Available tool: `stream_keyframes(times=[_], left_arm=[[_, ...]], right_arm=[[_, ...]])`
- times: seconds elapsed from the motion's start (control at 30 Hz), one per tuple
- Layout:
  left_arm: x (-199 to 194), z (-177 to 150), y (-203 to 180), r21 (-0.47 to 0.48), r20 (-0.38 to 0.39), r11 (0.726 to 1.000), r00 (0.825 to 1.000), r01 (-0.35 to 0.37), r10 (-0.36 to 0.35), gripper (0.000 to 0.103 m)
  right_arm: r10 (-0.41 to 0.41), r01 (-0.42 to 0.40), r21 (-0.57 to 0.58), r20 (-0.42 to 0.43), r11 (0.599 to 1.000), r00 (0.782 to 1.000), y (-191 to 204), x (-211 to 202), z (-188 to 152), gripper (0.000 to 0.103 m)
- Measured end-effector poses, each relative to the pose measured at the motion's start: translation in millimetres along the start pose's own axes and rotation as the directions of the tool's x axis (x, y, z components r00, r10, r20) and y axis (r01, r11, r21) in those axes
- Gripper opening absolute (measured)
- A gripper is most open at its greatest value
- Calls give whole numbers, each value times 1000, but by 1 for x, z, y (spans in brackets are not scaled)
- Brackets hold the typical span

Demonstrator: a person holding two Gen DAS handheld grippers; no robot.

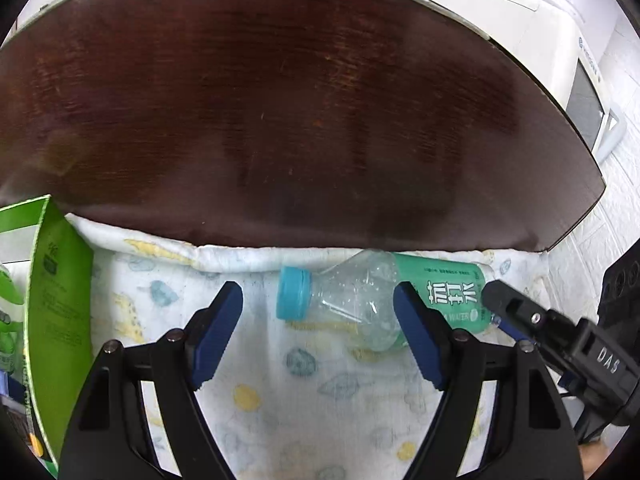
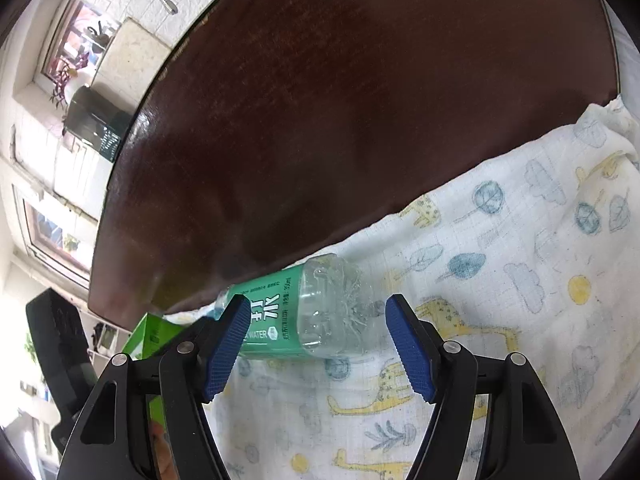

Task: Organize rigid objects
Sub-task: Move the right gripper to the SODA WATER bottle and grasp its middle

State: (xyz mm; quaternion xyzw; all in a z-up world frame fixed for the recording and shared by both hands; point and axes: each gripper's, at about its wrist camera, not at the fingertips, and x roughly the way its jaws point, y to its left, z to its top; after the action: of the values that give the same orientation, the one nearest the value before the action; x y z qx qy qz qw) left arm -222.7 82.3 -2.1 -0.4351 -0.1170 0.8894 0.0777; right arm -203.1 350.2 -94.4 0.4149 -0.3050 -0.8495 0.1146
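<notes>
A clear plastic water bottle [image 1: 360, 300] with a green label and a blue cap [image 1: 294, 294] lies on its side on a printed white cloth [image 1: 280, 380], against the edge of the dark wooden table [image 1: 280, 100]. My left gripper [image 1: 318, 312] is open, its jaws wide, just short of the bottle's neck. In the right wrist view the bottle [image 2: 304, 312] lies base towards me. My right gripper [image 2: 316, 328] is open around its base end, not touching. The right gripper's finger also shows in the left wrist view [image 1: 520, 308] at the bottle's base.
A green cardboard box [image 1: 56, 320] stands open at the left on the cloth; it shows in the right wrist view [image 2: 154, 332] too. A white appliance [image 1: 540, 40] stands beyond the table's far right edge. A window and a dark bin [image 2: 92, 120] lie off the table.
</notes>
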Motion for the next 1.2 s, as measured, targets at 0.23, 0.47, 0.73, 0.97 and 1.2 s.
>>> stream_keyframes(times=[0.23,0.47,0.73,0.97,1.2], left_arm=[[7,-3,6,-3,0,995,995,97,-97,78],[3,-10,7,-19,9,988,989,150,-150,74],[-6,-16,-10,-20,30,988,988,154,-153,71],[-42,-26,-7,-22,86,992,989,125,-123,71],[-85,-51,4,-21,132,996,988,82,-79,71]], right_arm=[[-15,15,-60,-9,998,1000,5,7,-5,72],[-16,15,-103,-11,995,1000,12,10,-14,69],[-25,26,-162,11,986,1000,22,-3,-25,68],[27,-20,-213,32,977,999,43,-22,-28,68],[81,-77,-231,10,970,997,65,-30,-47,68]])
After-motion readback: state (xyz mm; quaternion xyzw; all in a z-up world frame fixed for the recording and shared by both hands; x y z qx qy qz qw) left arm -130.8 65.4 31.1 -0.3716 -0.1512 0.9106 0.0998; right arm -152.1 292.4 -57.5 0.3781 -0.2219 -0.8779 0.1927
